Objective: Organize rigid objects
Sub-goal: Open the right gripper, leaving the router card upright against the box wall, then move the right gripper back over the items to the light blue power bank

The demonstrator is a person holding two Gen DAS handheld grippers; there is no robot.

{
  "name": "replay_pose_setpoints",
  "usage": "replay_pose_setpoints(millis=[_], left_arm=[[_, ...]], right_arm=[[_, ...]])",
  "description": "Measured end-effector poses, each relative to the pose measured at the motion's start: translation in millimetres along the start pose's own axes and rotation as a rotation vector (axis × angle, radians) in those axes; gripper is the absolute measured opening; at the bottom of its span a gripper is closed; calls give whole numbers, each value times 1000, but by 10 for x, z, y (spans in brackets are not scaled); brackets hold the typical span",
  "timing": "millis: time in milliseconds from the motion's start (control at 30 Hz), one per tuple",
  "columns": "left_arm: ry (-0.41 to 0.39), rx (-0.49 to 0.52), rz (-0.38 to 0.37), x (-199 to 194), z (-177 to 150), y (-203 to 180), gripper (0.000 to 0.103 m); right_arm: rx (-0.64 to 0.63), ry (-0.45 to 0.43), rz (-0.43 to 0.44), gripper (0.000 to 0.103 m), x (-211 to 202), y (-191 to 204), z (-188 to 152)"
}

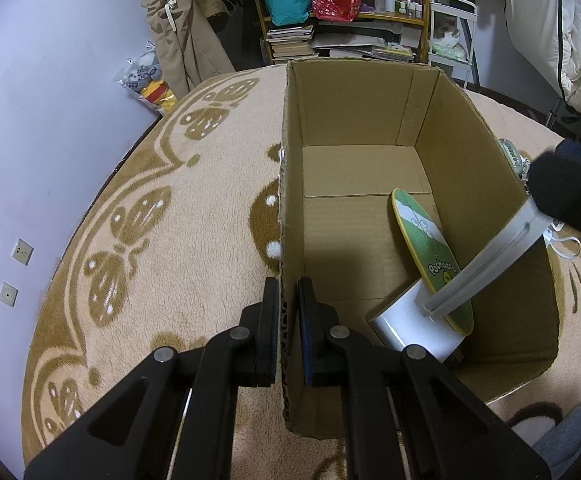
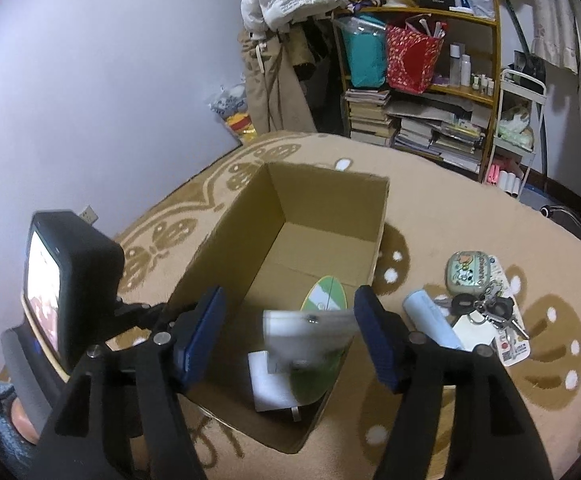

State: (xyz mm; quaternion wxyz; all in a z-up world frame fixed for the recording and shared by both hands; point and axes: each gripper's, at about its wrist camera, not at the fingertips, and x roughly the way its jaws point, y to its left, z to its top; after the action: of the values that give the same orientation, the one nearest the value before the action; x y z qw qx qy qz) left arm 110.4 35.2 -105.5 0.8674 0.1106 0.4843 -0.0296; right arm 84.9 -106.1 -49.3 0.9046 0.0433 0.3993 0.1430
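Observation:
An open cardboard box (image 1: 354, 120) stands on the rug; it also shows in the right wrist view (image 2: 330, 204). My left gripper (image 1: 288, 320) is shut on the box's left wall. Inside lie a green oval mirror (image 1: 430, 248) and a white block (image 1: 406, 324). A long white flat object (image 1: 486, 260) hangs tilted over them; in the right wrist view it (image 2: 310, 332) is blurred between the wide-open jaws of my right gripper (image 2: 290, 328), not touching the pads.
On the rug right of the box lie a white tube (image 2: 434, 320), a bunch of keys (image 2: 486, 308), a small green tin (image 2: 468, 272) and cards. A cluttered shelf (image 2: 422, 92) stands behind. The other gripper's camera unit (image 2: 70, 280) is at left.

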Motion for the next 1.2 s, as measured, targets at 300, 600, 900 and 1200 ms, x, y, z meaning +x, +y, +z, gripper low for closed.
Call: replay_pose_setpoints(millis=[300,600,900,1200], left_arm=[[2,1,5,1,6,-6,10],[-1,1,3,-6,6,-10,10],[-1,4,7,-14,10,-5,10],[-2,3,7,-16,12,1,10]], right_arm=[[15,-45,-26,84,-140,-83,109],[63,-36,-88,86,-150,-303,84],[149,-33,-139,86,-124,-716,28],[248,-11,-148,86,39,-1144,-151]])
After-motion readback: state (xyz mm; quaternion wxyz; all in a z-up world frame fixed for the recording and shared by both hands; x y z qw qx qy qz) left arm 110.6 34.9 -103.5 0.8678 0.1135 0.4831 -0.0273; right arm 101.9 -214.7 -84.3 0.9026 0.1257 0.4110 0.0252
